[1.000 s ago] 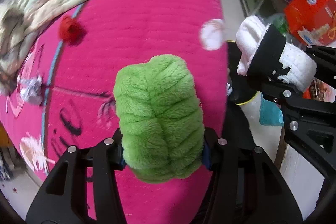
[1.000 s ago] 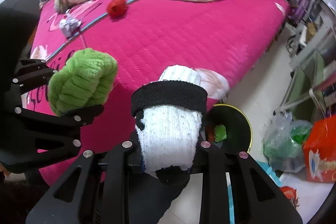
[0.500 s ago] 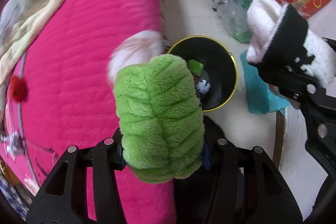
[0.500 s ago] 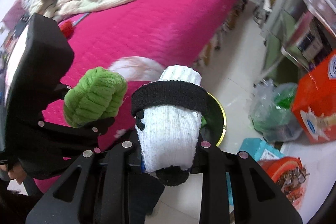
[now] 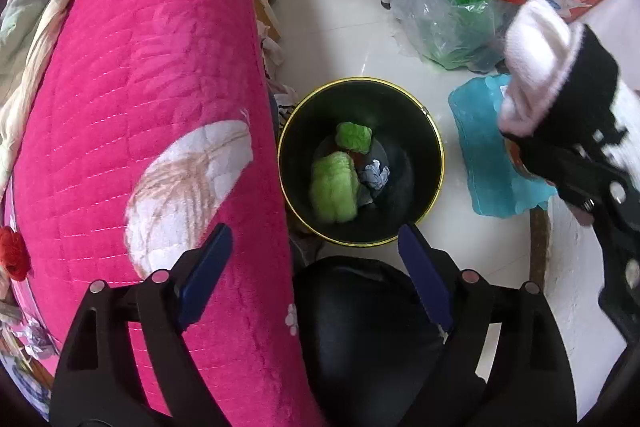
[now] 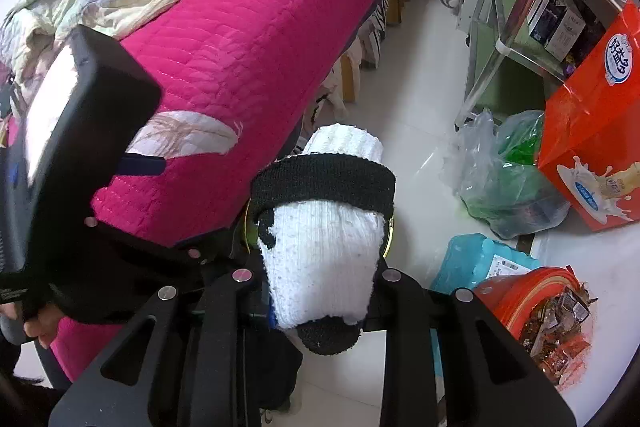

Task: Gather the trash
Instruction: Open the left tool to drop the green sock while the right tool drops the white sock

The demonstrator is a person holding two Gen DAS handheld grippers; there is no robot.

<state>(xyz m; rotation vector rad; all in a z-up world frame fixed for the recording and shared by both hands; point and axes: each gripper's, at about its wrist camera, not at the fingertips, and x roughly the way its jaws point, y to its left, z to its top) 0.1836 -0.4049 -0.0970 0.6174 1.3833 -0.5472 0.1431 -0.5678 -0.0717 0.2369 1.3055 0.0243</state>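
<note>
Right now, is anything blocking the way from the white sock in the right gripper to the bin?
Nothing visible does. The sock is clamped in the right gripper, and the bin beside the bed is uncovered, holding only trash at the bottom.

Readable text is being shown only on the glossy orange-red carton box standing on the white tiled floor. In the right wrist view, a blue-rimmed round white logo near its upper corner is carrying large blue Chinese characters, turned sideways, and their reading cannot be given with certainty. Lower down, a bottle pictured amid a milk splash is bearing small print that is too small to be read. A white printed label on the turquoise plastic packet is likewise illegible.
</note>
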